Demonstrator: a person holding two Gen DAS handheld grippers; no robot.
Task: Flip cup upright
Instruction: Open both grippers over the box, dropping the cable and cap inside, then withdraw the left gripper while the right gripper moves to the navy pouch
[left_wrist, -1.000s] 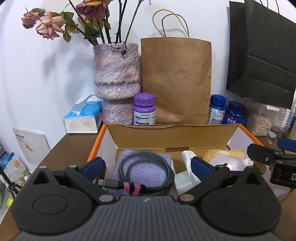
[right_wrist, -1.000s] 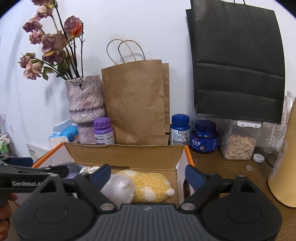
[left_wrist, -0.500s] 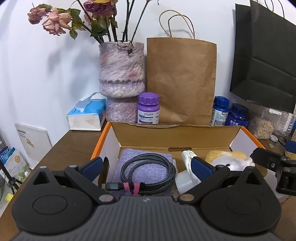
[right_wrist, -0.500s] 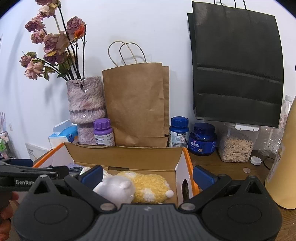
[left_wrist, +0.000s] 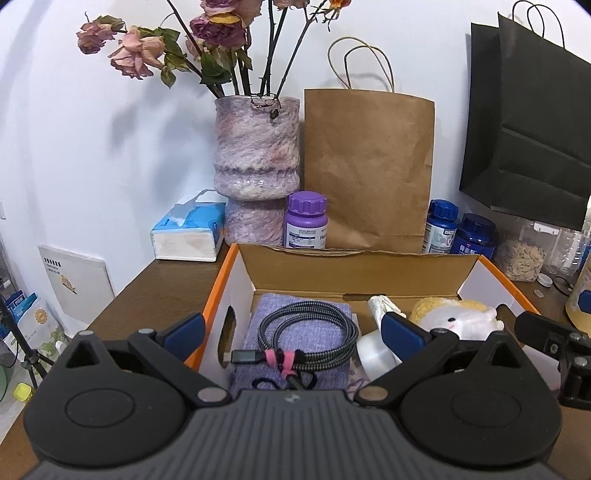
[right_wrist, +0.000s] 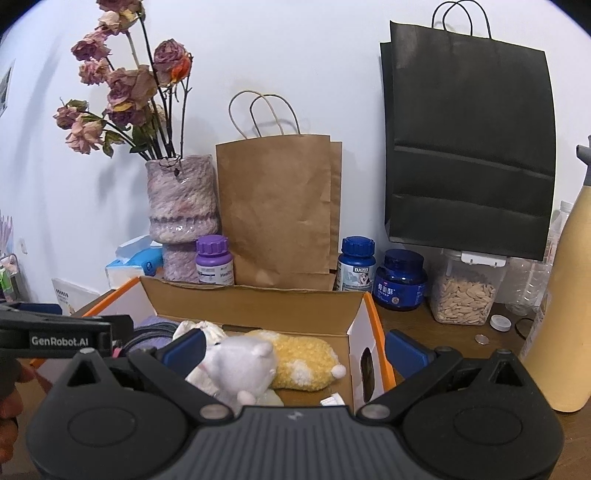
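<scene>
Left wrist view: I am holding both tools agape, gripping nothing; left tool (left_wrist: 291, 330) hovering behind the whitish cup (left_wrist: 375, 356), right tool (right_wrist: 295, 345) having just widened.

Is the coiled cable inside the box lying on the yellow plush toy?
No, the coiled cable lies on a purple cloth, apart from the yellow plush toy further right in the box.

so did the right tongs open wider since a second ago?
Yes. The right tongs have just been opening: its right finger now sits outside the orange-edged cardboard box wall, gripping nothing.
</scene>
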